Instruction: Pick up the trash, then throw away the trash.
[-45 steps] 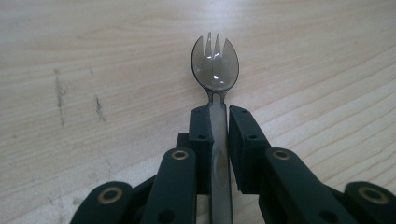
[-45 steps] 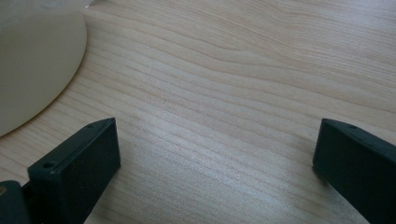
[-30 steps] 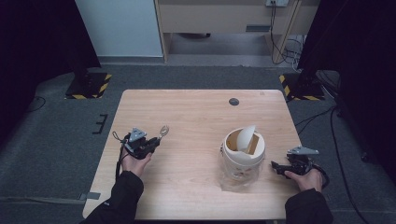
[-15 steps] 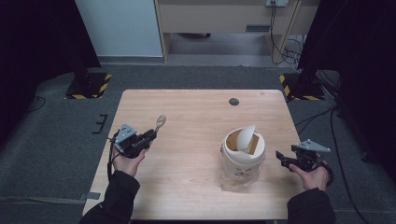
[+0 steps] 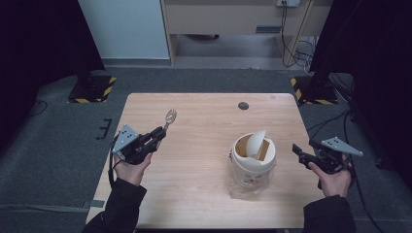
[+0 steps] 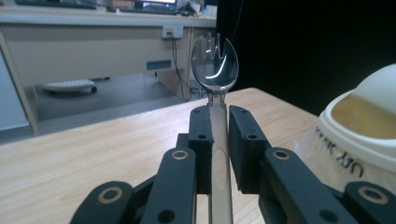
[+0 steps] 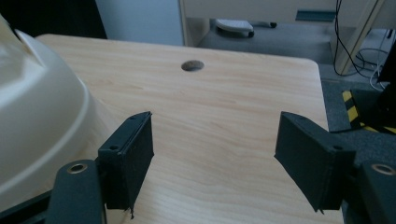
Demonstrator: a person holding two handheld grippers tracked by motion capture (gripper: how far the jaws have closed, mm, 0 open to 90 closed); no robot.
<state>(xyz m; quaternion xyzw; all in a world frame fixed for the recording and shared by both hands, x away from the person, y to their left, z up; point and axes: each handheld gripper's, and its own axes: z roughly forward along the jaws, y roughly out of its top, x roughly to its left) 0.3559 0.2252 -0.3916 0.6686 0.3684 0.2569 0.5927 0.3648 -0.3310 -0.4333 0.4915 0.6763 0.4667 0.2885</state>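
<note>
Spork point(image 6: 215, 65) clamped in left tongs point(image 6: 218, 128) — wooden table point(image 5: 204, 204); grey carpet point(image 5: 58, 160).

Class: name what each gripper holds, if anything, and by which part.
The left gripper holds a clear plastic spork by its handle. The right gripper holds nothing.

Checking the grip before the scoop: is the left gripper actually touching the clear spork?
Touching. In the left gripper view the left gripper has both pads pressed against the spork handle, no gap.

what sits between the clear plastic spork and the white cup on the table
Nothing: in the high view, bare wooden table lies between the clear plastic spork and the white lidded paper cup.
</note>
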